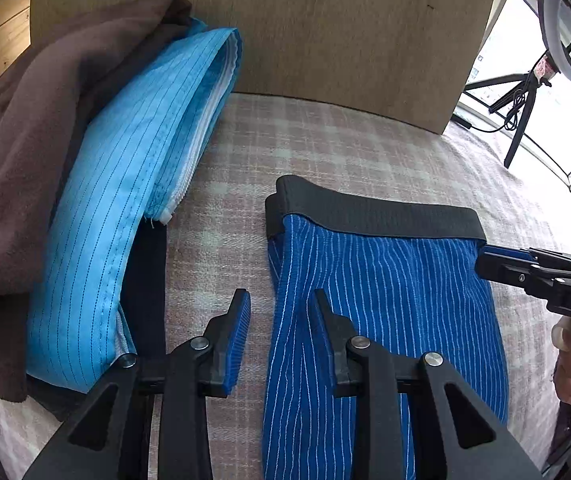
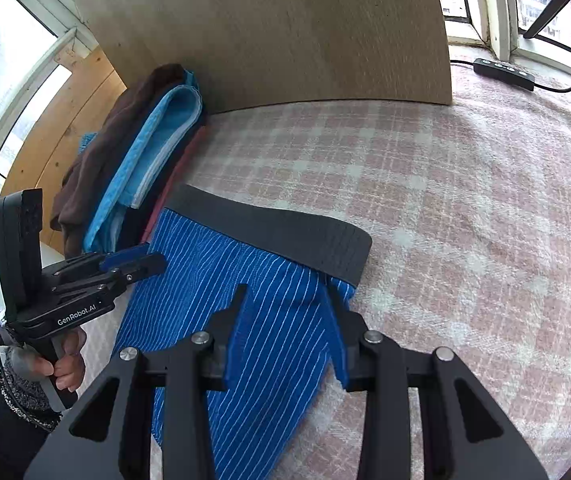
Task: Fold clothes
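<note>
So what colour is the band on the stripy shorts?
The band is black, clearest in the right wrist view.

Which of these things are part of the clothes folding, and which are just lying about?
Part of the job:
- blue striped shorts, flat on the checked blanket
- left hand-held gripper, open
- right hand-held gripper, open
- pile of folded clothes

Just lying about:
- power strip
- ring light on tripod
- wooden board

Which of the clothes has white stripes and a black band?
The dark blue shorts lying flat between the grippers. Their stripes are white and the waistband is black. The folded light blue garment has thin dark lines, and the brown one is plain.
</note>
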Action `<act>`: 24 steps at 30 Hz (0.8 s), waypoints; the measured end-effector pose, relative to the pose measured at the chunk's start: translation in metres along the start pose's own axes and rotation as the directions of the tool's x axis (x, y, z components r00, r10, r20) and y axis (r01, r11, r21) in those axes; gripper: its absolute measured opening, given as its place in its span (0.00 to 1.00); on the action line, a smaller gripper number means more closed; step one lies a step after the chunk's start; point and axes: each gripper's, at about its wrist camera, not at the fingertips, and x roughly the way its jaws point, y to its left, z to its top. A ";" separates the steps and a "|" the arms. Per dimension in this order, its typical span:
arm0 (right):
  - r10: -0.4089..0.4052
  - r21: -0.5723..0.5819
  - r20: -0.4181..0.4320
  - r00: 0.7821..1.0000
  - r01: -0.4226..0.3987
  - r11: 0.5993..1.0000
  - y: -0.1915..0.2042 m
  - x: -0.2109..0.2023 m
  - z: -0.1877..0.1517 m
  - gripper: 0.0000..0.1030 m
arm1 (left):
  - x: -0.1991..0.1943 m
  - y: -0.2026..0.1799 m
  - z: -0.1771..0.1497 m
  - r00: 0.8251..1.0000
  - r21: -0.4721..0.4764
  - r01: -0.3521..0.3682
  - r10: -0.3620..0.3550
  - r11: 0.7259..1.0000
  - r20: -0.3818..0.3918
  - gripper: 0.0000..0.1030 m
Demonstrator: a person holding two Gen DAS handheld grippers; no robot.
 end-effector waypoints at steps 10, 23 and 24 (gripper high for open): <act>0.032 0.130 0.078 0.996 -0.042 0.991 -0.033 -0.023 -0.006 0.45 | -0.003 -0.003 0.011 0.998 -0.013 0.057 -0.057 0.998 0.020 0.29; 0.097 0.080 0.038 0.995 -0.100 0.992 -0.019 0.008 0.004 0.44 | 0.021 -0.014 0.023 0.999 0.006 0.053 -0.053 0.999 0.003 0.34; 0.098 0.072 0.042 0.994 -0.101 0.992 -0.018 0.009 0.003 0.41 | 0.022 -0.016 0.023 0.999 0.017 0.046 -0.047 0.999 0.008 0.32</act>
